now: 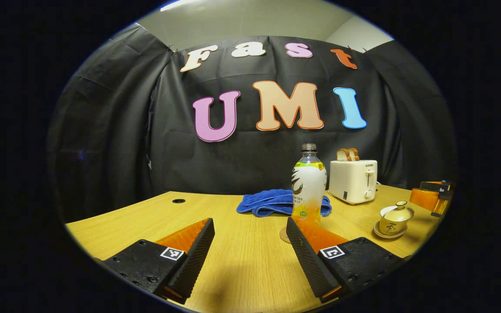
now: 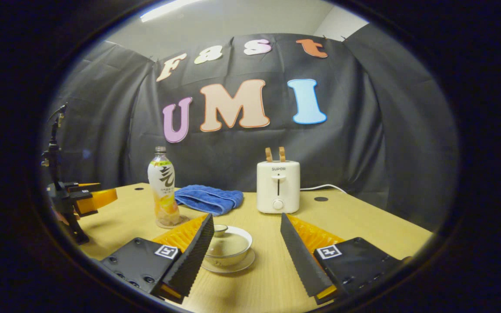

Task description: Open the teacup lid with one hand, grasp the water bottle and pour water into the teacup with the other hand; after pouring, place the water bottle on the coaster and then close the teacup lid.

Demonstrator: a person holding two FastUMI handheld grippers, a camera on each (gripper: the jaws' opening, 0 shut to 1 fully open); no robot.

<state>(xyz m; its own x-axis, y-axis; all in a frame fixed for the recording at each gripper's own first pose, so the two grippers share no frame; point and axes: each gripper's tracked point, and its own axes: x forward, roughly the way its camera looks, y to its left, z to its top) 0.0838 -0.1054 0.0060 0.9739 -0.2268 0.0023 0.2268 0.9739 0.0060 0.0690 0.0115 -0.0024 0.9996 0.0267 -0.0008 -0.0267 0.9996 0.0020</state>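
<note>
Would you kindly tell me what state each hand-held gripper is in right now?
Left hand-held gripper: open, holding nothing.
Right hand-held gripper: open, holding nothing.

Staged demo booth in a lab/office room, not a real home: black cloth (image 2: 363, 130) hung as backdrop w/ pegs, plain wall and ceiling strip light (image 2: 168, 8) above it. Wood-look worktop (image 1: 242, 252) w/ cable grommet holes, office-desk type. Household props set out on it: toaster (image 2: 278, 186) w/ bread, blue towel (image 2: 209, 198), bottle (image 1: 308, 187), lidded teacup (image 1: 395, 219) on saucer.
</note>
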